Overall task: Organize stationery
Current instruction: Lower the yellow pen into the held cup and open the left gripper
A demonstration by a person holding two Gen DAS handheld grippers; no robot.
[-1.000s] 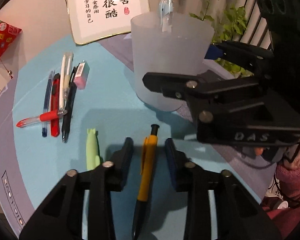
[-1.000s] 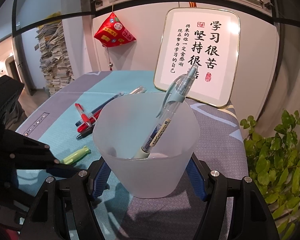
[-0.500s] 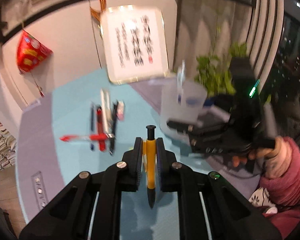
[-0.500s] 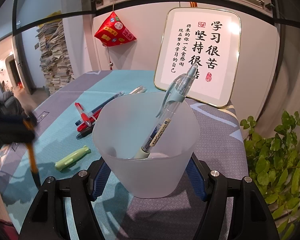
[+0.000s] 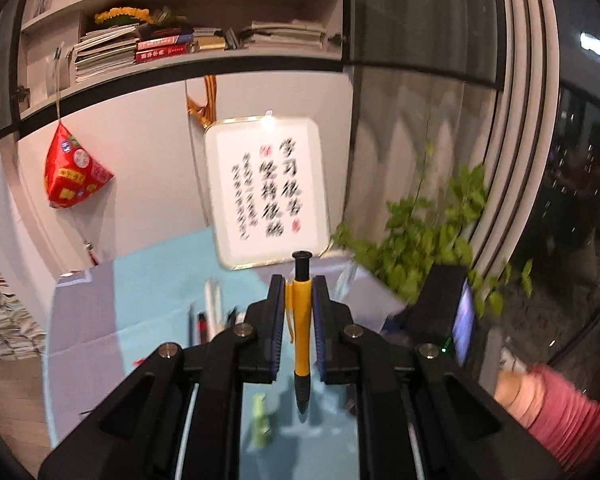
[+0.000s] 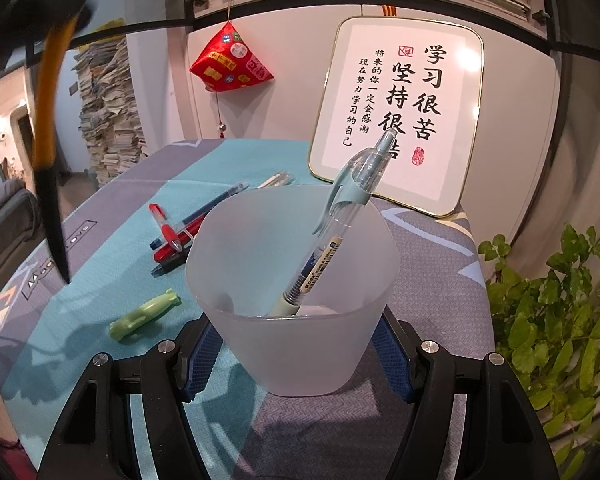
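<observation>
From the left wrist, the left gripper [image 5: 296, 300] has its two blue-padded fingers [image 5: 277, 320] pressed against the barrel of an orange pen [image 5: 301, 320]. The pen's long axis runs along the fingers: its black push-button end points away toward the framed calligraphy board [image 5: 266, 192], and its black tip points back toward the camera, hanging free above the table. Beyond the gripper, between it and the board, a blurred cluster of pens [image 5: 212, 312] lies on the teal tablecloth [image 5: 152, 280]; a small green piece [image 5: 261, 424] lies under the pen's tip. A leafy plant [image 5: 432, 236] stands right of the board, a red pouch [image 5: 74, 176] hangs on the wall to its left, and bookshelves [image 5: 188, 20] run above it.

From the right wrist, the right gripper [image 6: 296, 356] has its fingers spread wide against both sides of a frosted plastic cup [image 6: 292, 292], which stands upright on the grey part of the cloth. Inside it a pale blue-green pen [image 6: 340, 224] leans, clip end up toward the board [image 6: 400, 112], tip at the cup's floor. Left of the cup lie the loose pens [image 6: 184, 232] and the green piece [image 6: 146, 314]. At far left, the orange pen [image 6: 50, 120] hangs nearly vertical, tip down, well clear of the table. Stacked papers [image 6: 108, 112] rise against the wall left of the board.
</observation>
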